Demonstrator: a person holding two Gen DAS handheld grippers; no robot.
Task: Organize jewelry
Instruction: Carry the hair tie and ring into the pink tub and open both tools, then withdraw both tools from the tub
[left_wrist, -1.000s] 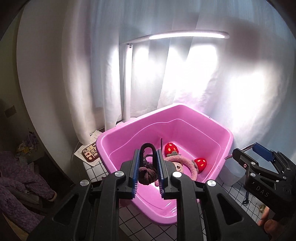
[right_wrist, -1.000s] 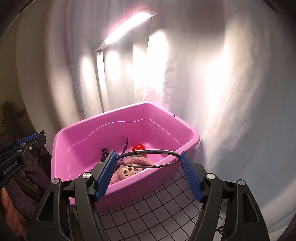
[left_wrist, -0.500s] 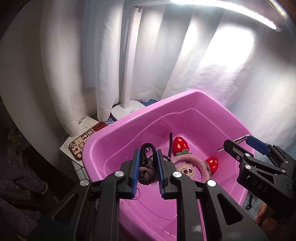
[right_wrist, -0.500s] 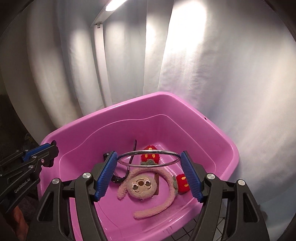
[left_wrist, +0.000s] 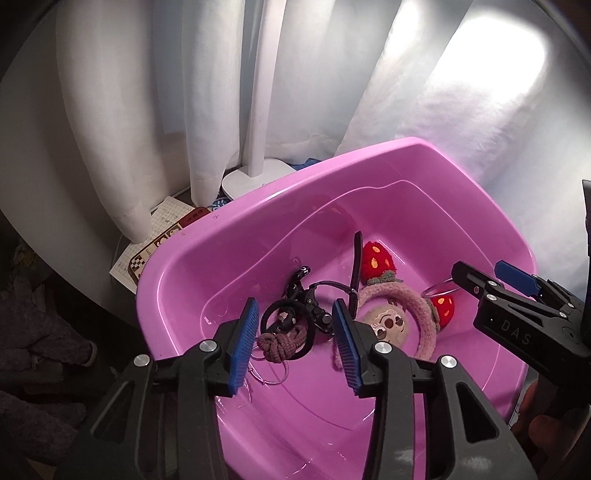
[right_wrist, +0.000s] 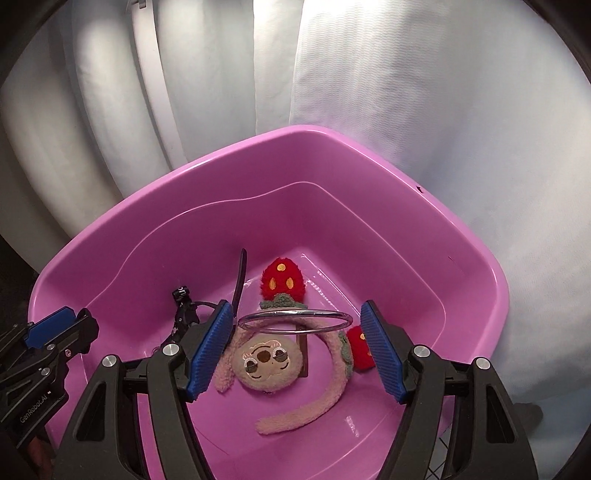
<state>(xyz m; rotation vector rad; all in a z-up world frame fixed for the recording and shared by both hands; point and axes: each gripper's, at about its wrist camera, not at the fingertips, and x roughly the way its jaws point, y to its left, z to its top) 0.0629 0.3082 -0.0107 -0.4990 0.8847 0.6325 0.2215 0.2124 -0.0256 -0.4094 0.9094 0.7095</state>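
- Left tool (left_wrist: 295, 332) hangs over the pink tub (left_wrist: 207, 236). Its blue jaws have just been opening and now stand apart. The brown hair tie (left_wrist: 282, 341) lies between them, low in the tub at about 7 o'clock, and the pads do not press on it. I think it has just been let go.
- Right tool (right_wrist: 297, 345) is over the tub too. Its jaws are spread wide, and they pinch a silver ring bangle (right_wrist: 293, 319) by its two sides, flat and level.
- Pink tub is the biggest thing. It sits in front of the white curtain (left_wrist: 122, 110).
- Fuzzy monkey headband (right_wrist: 266, 363) with red strawberries (right_wrist: 282, 282) lies in the middle of the tub, under the bangle.
- Black clip and cord (left_wrist: 308, 295) lie at about 9 o'clock from the monkey face, just beside the hair tie.
- Step now, I think: dropping things into the tub, one from each tool.
- Next, the right tool should open wider so the bangle falls in. The left tool should lift away without snagging the hair tie.
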